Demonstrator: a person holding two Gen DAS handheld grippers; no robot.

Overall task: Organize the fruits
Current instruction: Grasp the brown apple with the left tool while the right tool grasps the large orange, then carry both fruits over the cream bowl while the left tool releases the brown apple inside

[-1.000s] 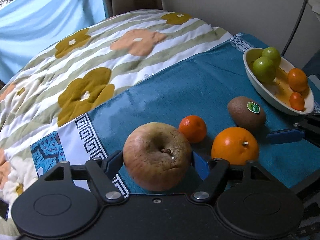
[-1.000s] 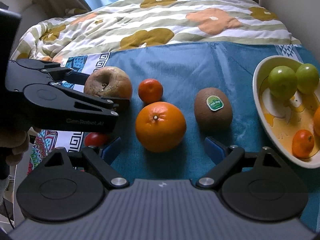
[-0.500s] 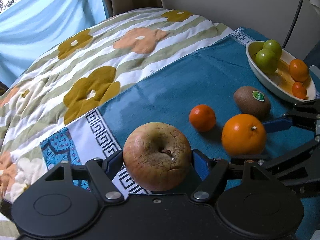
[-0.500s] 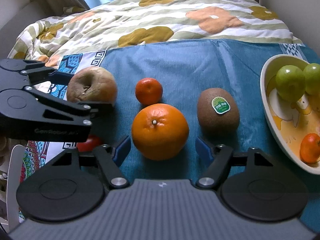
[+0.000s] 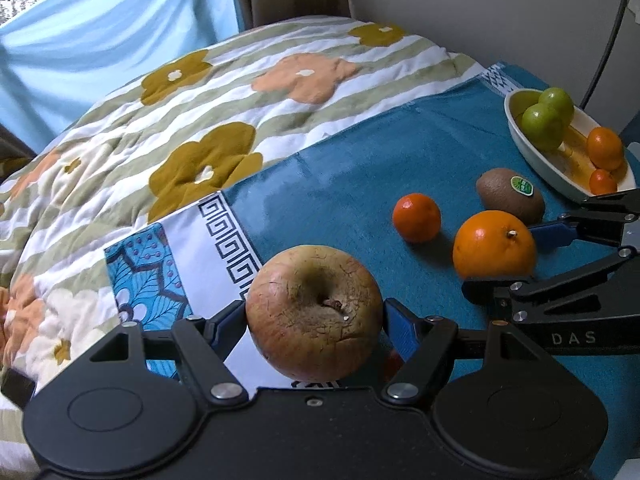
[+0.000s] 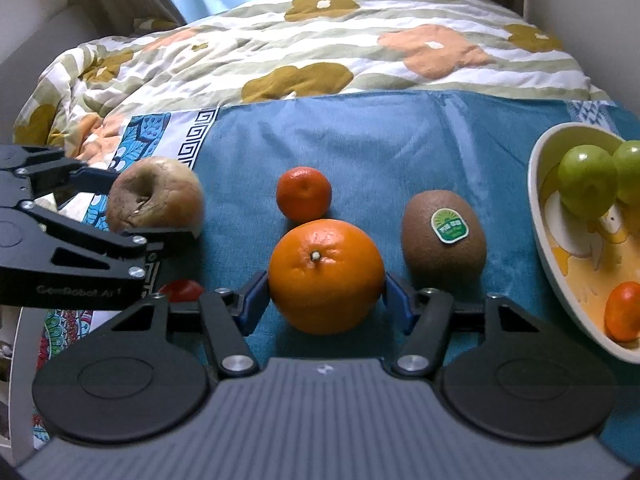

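Left gripper [image 5: 314, 330]: clenched on the wrinkled apple [image 5: 314, 330], blue pads pressed to both flanks, fruit held at the near-left over the patterned border of the blue cloth [image 5: 352, 184]. Whether it is clear of the cloth, cannot tell.

Right gripper [image 6: 326, 294]: blue pads hug the large orange [image 6: 326, 276] on both sides, which sits on the cloth; grasping it, by the look of the contact.

Outward: small mandarin [image 6: 304, 194] just beyond the orange, nearly touching it. Kiwi [image 6: 444, 238] just right of the orange, sticker up. White bowl [image 6: 538, 216] at far right holds two green fruits [image 6: 588, 190] and small mandarins [image 6: 622, 312]. A red fruit [image 6: 180, 290] peeks out below the left gripper.

Doing the step well, as judged: lift the orange straight up before swinging right, so the right pad does not nudge the kiwi. Keep squeeze modest; the apple skin is cracked and likely soft.

Room: the bowl's near half has bare floor for the orange; the green fruits crowd the far end. Bowl rim is raised, so carry fruit over it, not against it. The two grippers sit close together; move one at a time. Open blue cloth lies far-centre; the quilt [image 6: 320, 52] beyond is uneven.
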